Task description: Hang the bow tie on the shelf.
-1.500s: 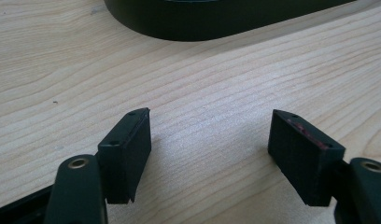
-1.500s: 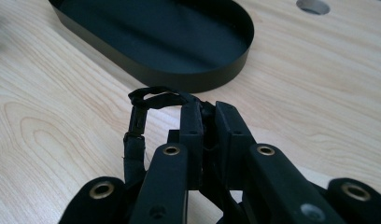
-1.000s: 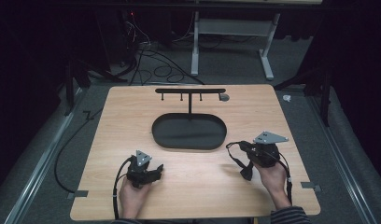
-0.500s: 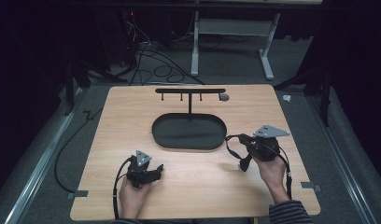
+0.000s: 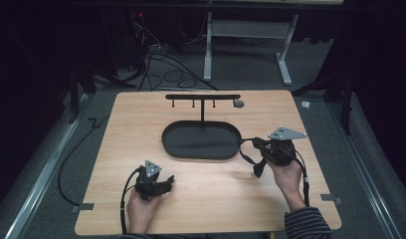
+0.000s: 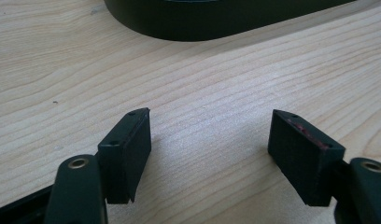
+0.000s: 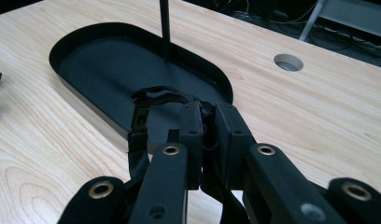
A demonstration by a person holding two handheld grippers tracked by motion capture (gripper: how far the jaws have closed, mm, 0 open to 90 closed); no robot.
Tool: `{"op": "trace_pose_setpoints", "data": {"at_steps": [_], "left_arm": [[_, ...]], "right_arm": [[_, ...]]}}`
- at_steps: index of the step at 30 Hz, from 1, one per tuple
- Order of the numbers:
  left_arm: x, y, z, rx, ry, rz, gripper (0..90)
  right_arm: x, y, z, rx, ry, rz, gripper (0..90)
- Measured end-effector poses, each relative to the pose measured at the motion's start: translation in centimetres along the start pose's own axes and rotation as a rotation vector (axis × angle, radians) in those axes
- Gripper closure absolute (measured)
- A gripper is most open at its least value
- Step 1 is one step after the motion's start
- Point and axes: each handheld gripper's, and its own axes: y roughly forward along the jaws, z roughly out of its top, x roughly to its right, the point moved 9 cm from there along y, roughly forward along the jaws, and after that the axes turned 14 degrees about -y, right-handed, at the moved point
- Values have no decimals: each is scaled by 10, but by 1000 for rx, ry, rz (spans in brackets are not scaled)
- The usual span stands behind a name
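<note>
On the pale wooden counter point(image 5: 211, 194) stood a black oval tray point(image 5: 201, 141) with a thin upright post rising from its far side to a crossbar with small pegs point(image 5: 203, 97). Beside the tray's right end, the right claw point(image 5: 254, 144) was clamped on a black strap point(image 5: 254, 159), a band of dark webbing with what looked like a buckle. In the right gripper view the two jaws stood pressed together with the strap point(image 7: 144, 126) pinched between them; one part of it arched up and forward over the tray's near rim point(image 7: 104, 122), and another part hung down to the left of the jaws. From the high view, the strap drooped from the claw in a loop, its lower end hanging just above the counter, near the tray's right end but apart from it. The right hand point(image 5: 285, 174) held its gripper raised above the wood, the grey three-cornered plate on top.

Nearer the person's edge and well left of the strap, the left claw point(image 5: 167, 181) lay low over the counter, held by the left hand point(image 5: 141, 206). Its jaws stood wide apart with nothing between them, as the left gripper view showed: only bare wood grain lay between the two black pads point(image 6: 128, 149), with the tray's dark wall point(image 6: 216, 23) farther ahead. A round hole point(image 7: 288, 62) was cut in the counter beyond the tray, close to the crossbar's right end.
</note>
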Motion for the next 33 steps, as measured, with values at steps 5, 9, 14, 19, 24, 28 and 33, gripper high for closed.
{"op": "trace_pose_setpoints", "data": {"at_steps": [5,9,14,19,24,28,33], "left_arm": [[0,0,0,0,0,0,305],[0,0,0,0,0,0,305],[0,0,0,0,0,0,305],[0,0,0,0,1,-1,304],[0,0,0,-1,1,-1,304],[0,0,0,0,0,-1,304],[0,0,0,-1,0,-1,304]], "right_arm": [[4,1,7,10,0,2,837],[7,3,11,15,7,4,837],[8,6,12,13,23,9,837],[10,9,12,12,32,11,837],[13,9,17,15,35,11,837],[16,11,24,25,29,10,836],[17,14,28,20,36,12,836]]}}
